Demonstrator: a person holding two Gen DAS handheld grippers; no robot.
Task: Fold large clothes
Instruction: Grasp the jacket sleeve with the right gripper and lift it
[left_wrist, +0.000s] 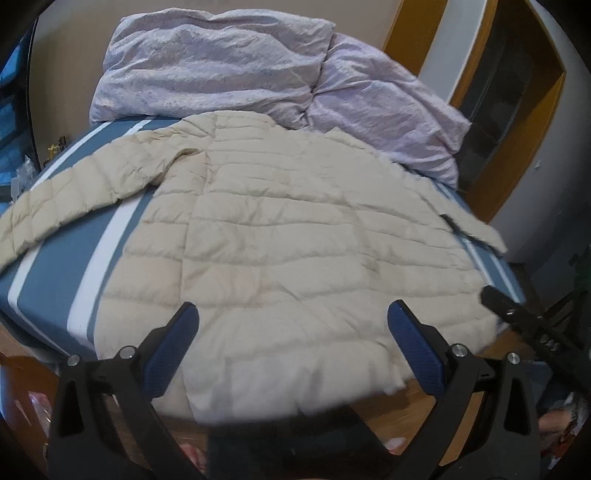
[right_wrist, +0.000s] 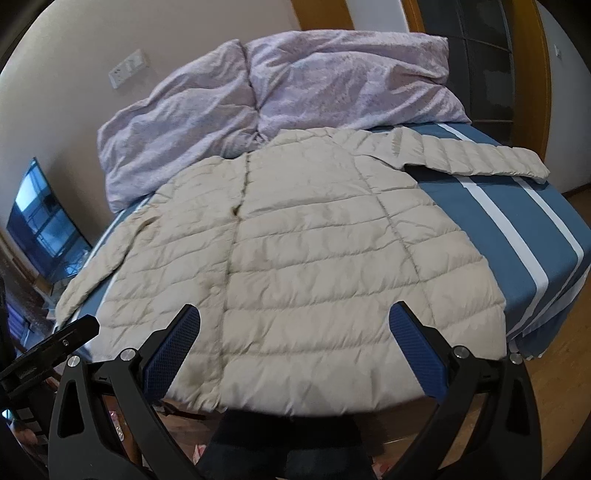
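Beige quilted jacket (left_wrist: 288, 229) lies spread flat on the blue striped bed (left_wrist: 48, 280), sleeves extended outward, hem at the near edge. Lilac duvet (left_wrist: 221, 62) is bunched behind the collar. Left claw (left_wrist: 293, 321) and right claw (right_wrist: 294, 325) are both released, hovering above the hem.

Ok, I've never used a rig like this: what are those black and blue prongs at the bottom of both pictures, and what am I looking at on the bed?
Those prongs are handheld grippers, one in each of a person's hands, with a camera looking along each. One picture is from the left gripper, the other from the right gripper. Both have their jaws wide open and hold nothing. On the blue striped bed lies a beige quilted jacket, spread flat with sleeves out, its hem over the near edge. A crumpled lilac duvet is piled behind it.
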